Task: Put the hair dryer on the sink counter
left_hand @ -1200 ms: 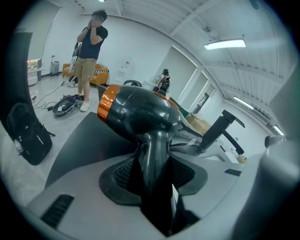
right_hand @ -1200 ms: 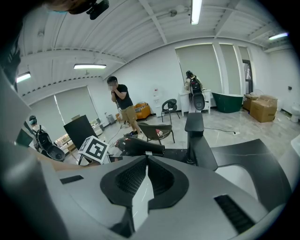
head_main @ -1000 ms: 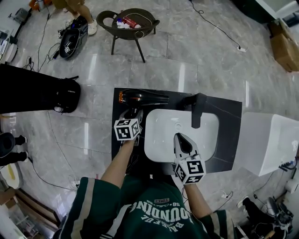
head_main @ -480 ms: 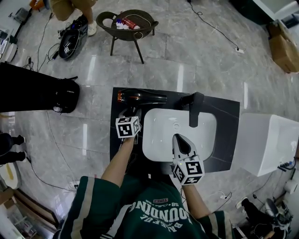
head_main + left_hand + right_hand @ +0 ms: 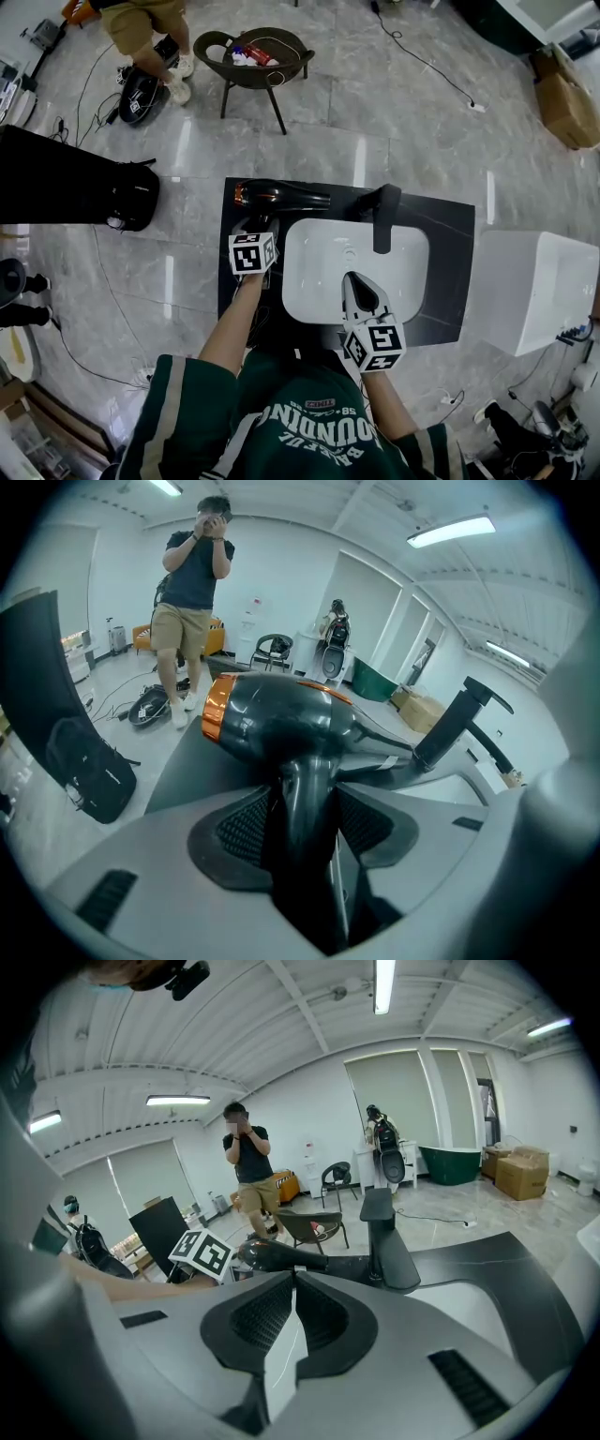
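Your left gripper [image 5: 305,808] has just opened wide astride the hair dryer [image 5: 281,714] handle, seemingly clear; withdraw crooked and you drag it off the sink counter [image 5: 445,234].

A round dark chair [image 5: 255,52] holding small items stands at upper centre, beside a person [image 5: 141,23] in shorts at upper left. A black bag [image 5: 131,192] lies at left, 1 cardboard box [image 5: 567,89] at upper right, a white unit [image 5: 534,291] at right.
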`<state>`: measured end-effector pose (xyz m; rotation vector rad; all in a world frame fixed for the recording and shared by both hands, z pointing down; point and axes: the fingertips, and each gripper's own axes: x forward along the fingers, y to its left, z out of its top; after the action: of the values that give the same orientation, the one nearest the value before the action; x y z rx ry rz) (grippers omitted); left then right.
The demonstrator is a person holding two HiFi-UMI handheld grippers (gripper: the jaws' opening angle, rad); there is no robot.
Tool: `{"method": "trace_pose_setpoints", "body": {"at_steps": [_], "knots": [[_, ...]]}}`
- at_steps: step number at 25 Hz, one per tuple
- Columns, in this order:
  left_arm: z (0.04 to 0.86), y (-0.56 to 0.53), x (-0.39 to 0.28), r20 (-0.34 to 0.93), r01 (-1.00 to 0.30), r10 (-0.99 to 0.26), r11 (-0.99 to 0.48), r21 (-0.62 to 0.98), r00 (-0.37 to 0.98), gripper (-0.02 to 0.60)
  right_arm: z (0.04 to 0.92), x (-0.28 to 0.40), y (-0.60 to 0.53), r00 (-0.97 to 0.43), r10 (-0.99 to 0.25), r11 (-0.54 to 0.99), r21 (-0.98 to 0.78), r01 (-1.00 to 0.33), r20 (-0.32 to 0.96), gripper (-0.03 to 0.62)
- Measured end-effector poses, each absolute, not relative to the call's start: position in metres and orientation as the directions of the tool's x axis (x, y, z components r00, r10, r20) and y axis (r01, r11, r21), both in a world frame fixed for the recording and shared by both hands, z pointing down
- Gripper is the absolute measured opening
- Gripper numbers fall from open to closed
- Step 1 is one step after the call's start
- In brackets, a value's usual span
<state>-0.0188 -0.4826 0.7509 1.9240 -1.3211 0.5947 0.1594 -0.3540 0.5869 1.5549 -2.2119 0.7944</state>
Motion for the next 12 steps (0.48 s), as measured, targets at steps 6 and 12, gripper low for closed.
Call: {"method": "trace_pose_setpoints", "body": {"at_steps": [6,12], "knots": [[0.732,-0.471,-0.025,0.694,-0.937,-0.63,-0.212,0.277,0.348,0.202,0.582,0.161,-0.347,-0.367,-0.763,0.266,-0.26,-0.928,0.532,0.044],[0.698,-0.455,-0.025,0.651,-0.932,-0.668,-0.233,0.277,0.36,0.18,0.573,0.16,-0.339,-0.386,-0.766,0.3,-0.245,-0.922,0.513,0.044]]}}
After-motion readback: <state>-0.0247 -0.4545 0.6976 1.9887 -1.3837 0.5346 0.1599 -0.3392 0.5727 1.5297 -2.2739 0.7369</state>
